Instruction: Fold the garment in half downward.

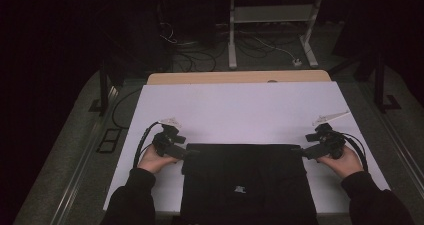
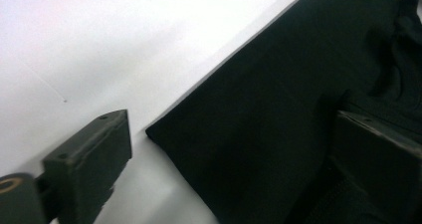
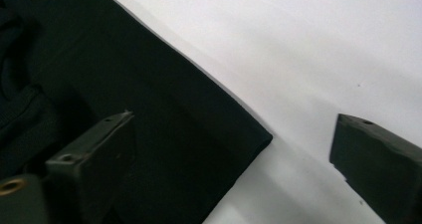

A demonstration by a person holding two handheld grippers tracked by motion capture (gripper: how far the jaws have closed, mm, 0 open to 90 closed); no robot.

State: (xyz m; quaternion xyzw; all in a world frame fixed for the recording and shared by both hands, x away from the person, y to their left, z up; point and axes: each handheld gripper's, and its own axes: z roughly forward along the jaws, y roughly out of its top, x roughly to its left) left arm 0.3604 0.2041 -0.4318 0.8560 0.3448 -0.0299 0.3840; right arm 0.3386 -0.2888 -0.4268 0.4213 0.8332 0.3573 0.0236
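At black cloth (image 1: 245, 180) corners — both tongs open

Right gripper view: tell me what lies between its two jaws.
In the right gripper view, a corner of the black cloth and bare white table cover lie between the open jaws of the right gripper.

No readable text, number or brand can be made out. A small pale mark is seen on the black garment (image 1: 241, 188) in the high view, but it is too small and blurred to be read.
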